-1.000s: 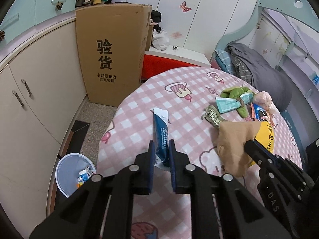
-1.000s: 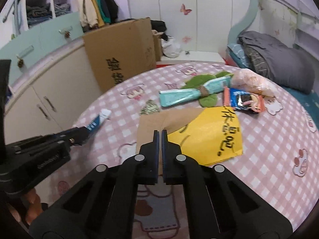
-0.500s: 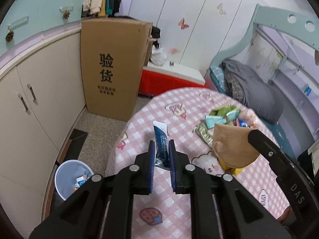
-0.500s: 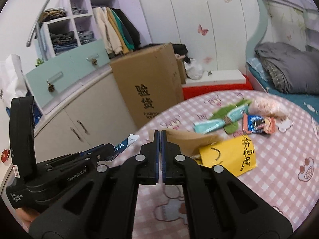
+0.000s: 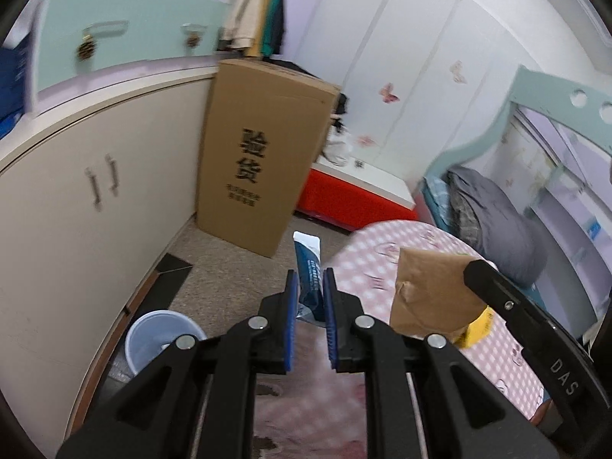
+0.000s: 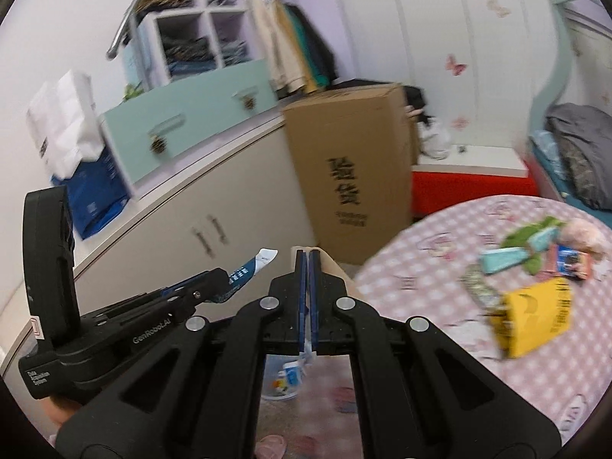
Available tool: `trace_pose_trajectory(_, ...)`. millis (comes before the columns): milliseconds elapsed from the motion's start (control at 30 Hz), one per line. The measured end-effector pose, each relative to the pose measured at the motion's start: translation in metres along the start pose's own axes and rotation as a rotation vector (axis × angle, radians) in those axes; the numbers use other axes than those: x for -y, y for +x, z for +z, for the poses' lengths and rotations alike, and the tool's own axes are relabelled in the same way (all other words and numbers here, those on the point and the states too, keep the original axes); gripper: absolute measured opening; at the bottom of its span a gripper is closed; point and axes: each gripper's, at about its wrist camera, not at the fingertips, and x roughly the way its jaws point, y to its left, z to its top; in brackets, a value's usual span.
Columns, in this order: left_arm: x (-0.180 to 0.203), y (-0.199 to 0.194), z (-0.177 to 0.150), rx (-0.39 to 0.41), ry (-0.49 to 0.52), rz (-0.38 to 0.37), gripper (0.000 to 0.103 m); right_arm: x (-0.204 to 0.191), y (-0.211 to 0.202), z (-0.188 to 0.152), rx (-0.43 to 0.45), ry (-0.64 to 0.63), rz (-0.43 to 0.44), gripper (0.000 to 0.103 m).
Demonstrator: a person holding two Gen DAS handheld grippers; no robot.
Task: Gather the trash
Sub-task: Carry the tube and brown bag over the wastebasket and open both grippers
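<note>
Blue-and-white wrapper sits pinched in the left gripper at frame centre; the right gripper clamps a brown-and-yellow paper bag, centre right.

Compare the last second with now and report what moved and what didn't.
Both grippers lifted their loads off the table and swung toward the bin: left gripper with the blue tube, right gripper with the brown-and-yellow bag. Both grips unchanged; remaining trash stayed put.

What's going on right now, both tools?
Left tool shut on blue packet. Right tool shut on brown-yellow bag. Bin below, path clear.
</note>
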Motion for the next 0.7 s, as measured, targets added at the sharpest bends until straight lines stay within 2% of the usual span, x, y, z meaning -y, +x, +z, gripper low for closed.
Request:
trace_pose_trajectory(133,-0.049,-0.001,0.003,0.006,-0.07,0.066,0.013,-0.035,0.039,-0.006,-0.062,-0.035,0.064,0.002)
trace_pose_trajectory(267,-0.105,0.005,0.006,0.009,-0.131,0.172,0.013,-0.066,0.094,-0.017,-0.153,-0.059,0.125,0.002)
trace_pose_trajectory(433,-0.176,0.026,0.0,-0.032,-0.217,0.287,0.013,-0.102,0.17,-0.043,-0.28,-0.093,0.172,0.002)
trace_pose_trajectory(567,-0.219,0.044,-0.007,-0.069,-0.284,0.335,0.013,-0.117,0.229,-0.067,-0.375,-0.103,0.188,0.004)
trace_pose_trajectory(633,-0.235,0.052,-0.011,-0.088,-0.302,0.349,0.013,-0.119,0.25,-0.077,-0.412,-0.093,0.169,0.016)
trace_pose_trajectory(667,-0.241,0.056,-0.013,-0.099,-0.308,0.354,0.013,-0.12,0.257,-0.082,-0.426,-0.087,0.16,0.042)
trace_pose_trajectory(700,-0.247,0.06,-0.014,-0.109,-0.312,0.359,0.013,-0.119,0.26,-0.085,-0.423,-0.082,0.151,0.058)
